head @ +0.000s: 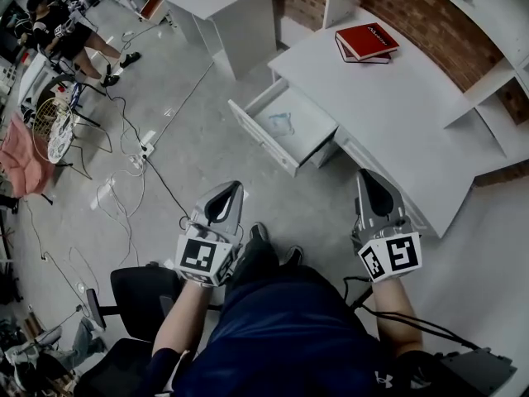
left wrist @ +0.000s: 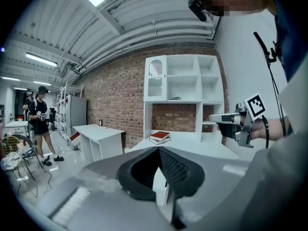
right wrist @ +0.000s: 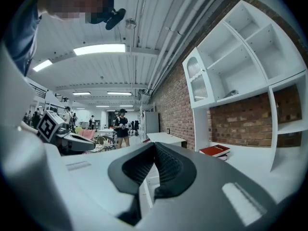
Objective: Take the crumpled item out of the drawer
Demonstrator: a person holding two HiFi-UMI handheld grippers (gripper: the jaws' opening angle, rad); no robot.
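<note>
The pale, crumpled clear-plastic item (head: 281,123) is lying on the floor of the open white desk drawer (head: 258,137), well apart from both tools. The left gripper (head: 226,190) and the right gripper (head: 365,180) are being held short of it, each with its jaws pressed together on nothing. For a clean reach, one pair should probably be opened before descending. A raised fold is best pinched from above, with the drawer walls being kept clear.

White desk (head: 405,114) and drawer (head: 263,143), red book (head: 366,40), red-brown brick wall (head: 426,19) — bluish crumpled item (head: 281,123).
</note>
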